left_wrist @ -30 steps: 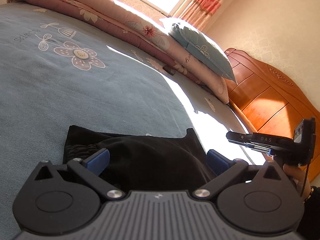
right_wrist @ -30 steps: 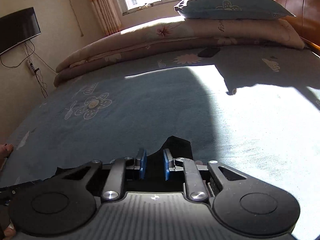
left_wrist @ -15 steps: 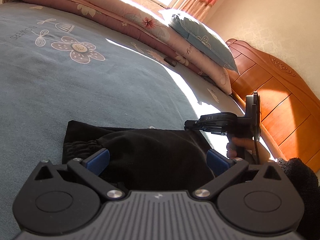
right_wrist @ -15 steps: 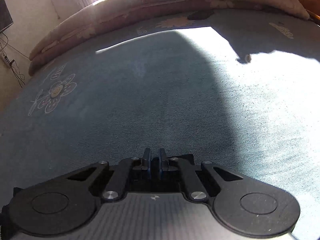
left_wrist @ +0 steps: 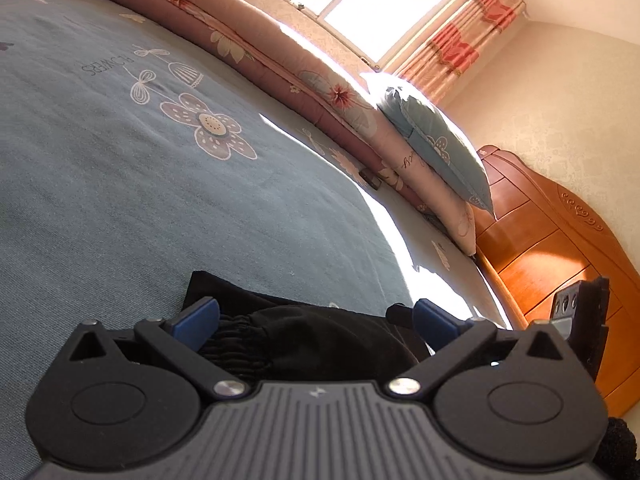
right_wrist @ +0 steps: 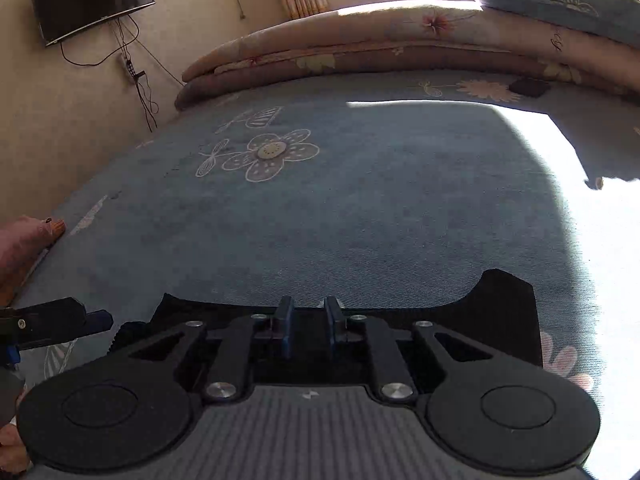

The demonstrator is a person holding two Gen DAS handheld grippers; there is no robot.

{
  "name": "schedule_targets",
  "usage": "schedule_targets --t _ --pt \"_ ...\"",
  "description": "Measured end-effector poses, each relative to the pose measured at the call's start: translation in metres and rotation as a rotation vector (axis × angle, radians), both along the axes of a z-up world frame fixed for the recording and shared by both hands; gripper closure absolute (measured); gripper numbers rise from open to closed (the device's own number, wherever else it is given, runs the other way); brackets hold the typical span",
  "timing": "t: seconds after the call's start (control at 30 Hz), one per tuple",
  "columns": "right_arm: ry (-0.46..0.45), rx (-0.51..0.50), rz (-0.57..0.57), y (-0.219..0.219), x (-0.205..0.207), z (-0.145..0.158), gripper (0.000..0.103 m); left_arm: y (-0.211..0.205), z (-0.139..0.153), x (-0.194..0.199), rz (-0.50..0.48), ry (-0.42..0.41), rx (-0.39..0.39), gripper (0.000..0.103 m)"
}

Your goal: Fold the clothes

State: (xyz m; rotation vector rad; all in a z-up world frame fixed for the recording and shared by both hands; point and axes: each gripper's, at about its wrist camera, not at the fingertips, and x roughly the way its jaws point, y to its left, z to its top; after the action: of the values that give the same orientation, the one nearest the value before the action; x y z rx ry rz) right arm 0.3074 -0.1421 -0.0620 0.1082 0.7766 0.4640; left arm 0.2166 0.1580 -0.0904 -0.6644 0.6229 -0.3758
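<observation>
Right wrist view: right gripper (right_wrist: 308, 322), jaws just opening a little, stands over the soft black cloth garment (right_wrist: 500, 312), nothing pinched. Left gripper (left_wrist: 316, 320) gapes wide around it.

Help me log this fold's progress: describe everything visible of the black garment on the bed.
The black garment is dark, soft-looking cloth lying flat on the blue bedspread, at its near edge. One end shows a gathered elastic band; the other ends in a squared flap beside a curved cut-out. Most of it is hidden under both tools. The left hand-held gripper stands wide open over it; the right hand-held gripper stands narrowly open, pads apart above the cloth.
</observation>
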Motion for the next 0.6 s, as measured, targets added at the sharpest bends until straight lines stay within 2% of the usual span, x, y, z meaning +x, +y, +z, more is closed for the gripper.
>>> schedule_targets --t 0.07,0.13,0.2,0.27,0.37,0.43,0.53,0.6 --pt "0.021 -0.034 0.046 0.021 -0.004 -0.006 0.082 0.012 -0.003 0.002 0.017 0.011 -0.066 0.001" --pt "0.065 -0.016 0.116 0.041 -0.014 -0.011 0.081 0.019 -0.005 0.003 0.029 0.015 -0.104 0.001" --pt "0.037 0.018 0.161 0.053 -0.026 -0.006 0.082 0.024 -0.005 0.002 0.042 0.013 -0.12 0.001" --pt "-0.013 0.065 0.177 0.059 -0.033 0.004 0.081 0.026 -0.005 0.001 0.057 0.008 -0.124 0.001" --pt "-0.02 0.013 0.135 0.074 -0.035 0.01 0.081 0.029 -0.006 0.003 0.062 0.016 -0.136 0.001" --pt "-0.005 -0.048 0.162 0.089 -0.036 -0.001 0.081 0.028 -0.007 0.004 0.059 0.021 -0.138 0.001" --pt "0.009 -0.046 0.172 0.106 -0.033 -0.018 0.075 0.024 -0.007 0.006 0.051 0.021 -0.118 0.001" --pt "0.009 -0.03 0.163 0.106 -0.031 -0.017 0.075 0.024 -0.007 0.006 0.052 0.023 -0.11 0.001"
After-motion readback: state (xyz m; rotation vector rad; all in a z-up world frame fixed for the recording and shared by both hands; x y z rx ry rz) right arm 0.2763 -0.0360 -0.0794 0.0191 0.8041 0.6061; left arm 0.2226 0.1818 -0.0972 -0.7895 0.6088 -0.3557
